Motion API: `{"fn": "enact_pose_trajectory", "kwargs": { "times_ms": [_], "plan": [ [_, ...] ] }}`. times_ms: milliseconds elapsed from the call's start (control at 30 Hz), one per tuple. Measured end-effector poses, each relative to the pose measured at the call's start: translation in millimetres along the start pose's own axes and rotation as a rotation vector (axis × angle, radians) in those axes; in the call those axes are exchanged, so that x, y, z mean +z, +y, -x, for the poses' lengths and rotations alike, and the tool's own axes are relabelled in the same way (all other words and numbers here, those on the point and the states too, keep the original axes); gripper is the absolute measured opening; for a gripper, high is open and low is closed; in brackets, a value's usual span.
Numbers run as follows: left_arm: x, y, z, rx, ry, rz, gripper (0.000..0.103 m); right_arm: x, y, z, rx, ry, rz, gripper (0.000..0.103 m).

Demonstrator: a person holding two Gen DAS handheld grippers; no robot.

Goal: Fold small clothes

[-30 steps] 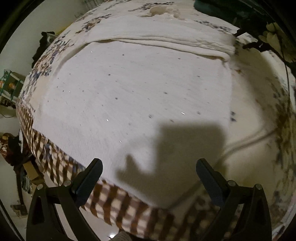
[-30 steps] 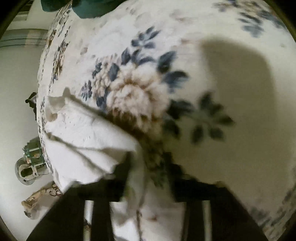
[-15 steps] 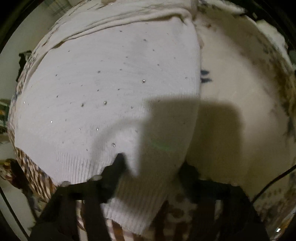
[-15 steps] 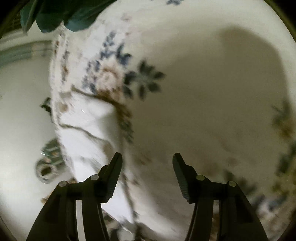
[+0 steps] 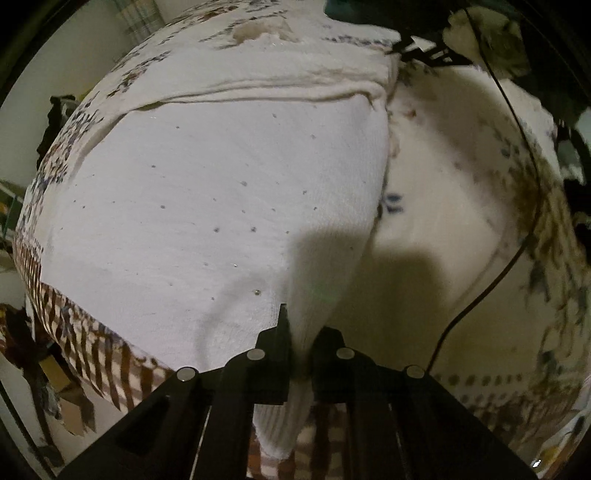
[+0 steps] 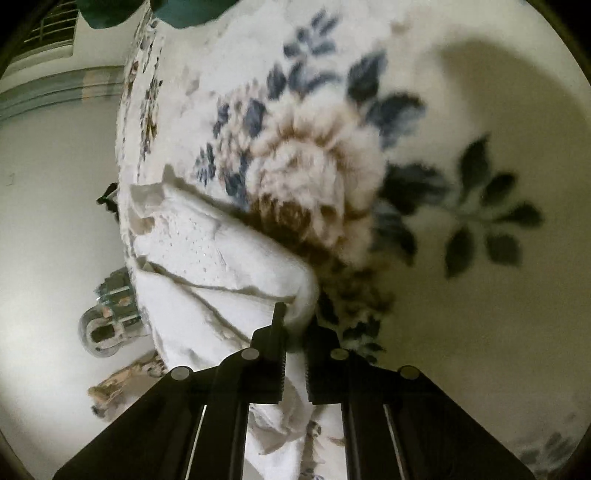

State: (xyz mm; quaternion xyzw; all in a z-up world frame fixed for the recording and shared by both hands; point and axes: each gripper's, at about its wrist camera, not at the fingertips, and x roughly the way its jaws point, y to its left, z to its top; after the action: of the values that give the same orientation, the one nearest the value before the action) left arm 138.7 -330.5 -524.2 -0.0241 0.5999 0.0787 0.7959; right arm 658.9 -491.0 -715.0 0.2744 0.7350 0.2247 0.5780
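Observation:
A white knit sweater (image 5: 221, 192) with small dark specks lies spread on a floral bedspread (image 5: 454, 177), its sleeve folded across the far end. My left gripper (image 5: 301, 339) is shut on the sweater's ribbed hem at its near right corner, the cloth bunched between the jaws. In the right wrist view the same sweater (image 6: 221, 258) lies at the left over the bed's edge. My right gripper (image 6: 295, 332) is shut on a folded corner of it, beside a large brown and blue flower print (image 6: 314, 177).
A black cable (image 5: 517, 229) runs across the bedspread at the right. A brown checked blanket edge (image 5: 92, 343) hangs at the bed's near left side. Dark green cloth (image 6: 177, 11) lies at the far end. Floor clutter (image 6: 107, 325) shows beside the bed.
Both grippers were open half a second ago and have now shut on the sweater. The left gripper came down onto the hem corner; the right one closed on the folded corner.

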Motion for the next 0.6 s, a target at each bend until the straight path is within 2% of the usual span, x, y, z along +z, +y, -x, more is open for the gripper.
{"fn": "enact_pose_trajectory", "kwargs": {
  "times_ms": [200, 400, 500, 600],
  "plan": [
    [28, 55, 42, -0.064, -0.053, 0.110, 0.006, -6, 62, 28, -0.057, -0.041, 0.068, 0.007],
    [45, 136, 71, -0.168, -0.097, 0.271, 0.005, -12, 167, 39, -0.113, -0.086, 0.140, 0.007],
    [52, 191, 69, -0.220, -0.102, 0.346, 0.005, -15, 227, 24, -0.142, -0.105, 0.159, 0.007],
    [54, 244, 63, -0.276, -0.097, 0.407, 0.005, -17, 291, -10, -0.179, -0.117, 0.186, 0.007]
  ]
}}
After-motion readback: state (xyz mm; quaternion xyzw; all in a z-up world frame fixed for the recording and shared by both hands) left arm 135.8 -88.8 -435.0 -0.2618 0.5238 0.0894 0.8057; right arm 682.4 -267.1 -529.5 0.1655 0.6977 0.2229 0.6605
